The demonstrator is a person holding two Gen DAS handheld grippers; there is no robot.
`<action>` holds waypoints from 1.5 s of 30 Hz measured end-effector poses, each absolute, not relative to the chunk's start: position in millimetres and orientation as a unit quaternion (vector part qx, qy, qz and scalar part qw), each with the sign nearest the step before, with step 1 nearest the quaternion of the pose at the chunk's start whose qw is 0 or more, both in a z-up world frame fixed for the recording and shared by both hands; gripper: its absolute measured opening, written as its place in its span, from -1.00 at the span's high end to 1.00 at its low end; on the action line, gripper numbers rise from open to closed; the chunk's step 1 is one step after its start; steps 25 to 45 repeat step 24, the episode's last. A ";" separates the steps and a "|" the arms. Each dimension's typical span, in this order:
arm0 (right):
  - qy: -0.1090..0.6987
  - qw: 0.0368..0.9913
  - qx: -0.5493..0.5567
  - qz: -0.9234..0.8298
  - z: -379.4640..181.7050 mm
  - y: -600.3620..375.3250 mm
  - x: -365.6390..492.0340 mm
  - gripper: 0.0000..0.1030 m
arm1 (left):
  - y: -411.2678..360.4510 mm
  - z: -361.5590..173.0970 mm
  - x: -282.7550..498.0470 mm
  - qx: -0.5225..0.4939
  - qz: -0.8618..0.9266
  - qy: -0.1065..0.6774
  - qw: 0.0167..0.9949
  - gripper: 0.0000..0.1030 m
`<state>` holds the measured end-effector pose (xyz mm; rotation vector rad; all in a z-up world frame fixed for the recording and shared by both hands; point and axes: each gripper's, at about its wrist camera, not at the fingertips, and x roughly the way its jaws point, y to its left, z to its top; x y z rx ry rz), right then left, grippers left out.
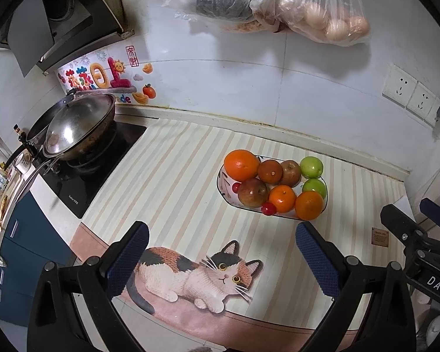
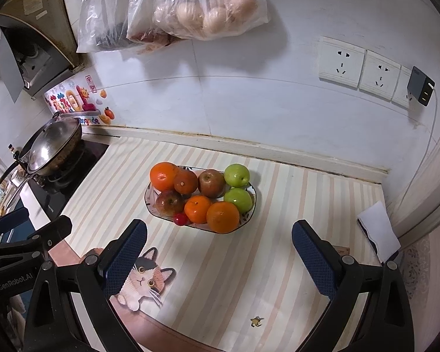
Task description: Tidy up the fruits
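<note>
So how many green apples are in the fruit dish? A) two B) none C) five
A: two green apples sit side by side at the right end of the dish, next to the oranges and the red apples; both show in the left wrist view too.

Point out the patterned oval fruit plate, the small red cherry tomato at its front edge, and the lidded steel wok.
Patterned oval fruit plate point(image 2: 250, 189): right wrist view, bare right rim.
Small red cherry tomato point(image 2: 181, 219): right wrist view, its centre.
Lidded steel wok point(image 1: 73, 126): left wrist view, lid surface.
</note>
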<state>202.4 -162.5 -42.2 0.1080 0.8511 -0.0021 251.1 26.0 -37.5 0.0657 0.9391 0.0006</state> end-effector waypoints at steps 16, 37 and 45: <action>0.404 0.913 0.046 0.017 -35.2 -151.3 197.7 -0.96 | 34.1 -32.5 242.4 0.031 0.008 0.444 0.896 -0.99; 0.404 0.913 0.046 0.019 -34.3 -148.5 195.4 -0.96 | 38.9 -31.3 238.4 0.026 0.011 0.443 0.896 -0.99; 0.404 0.913 0.046 0.019 -34.3 -148.5 195.4 -0.96 | 38.9 -31.3 238.4 0.026 0.011 0.443 0.896 -0.99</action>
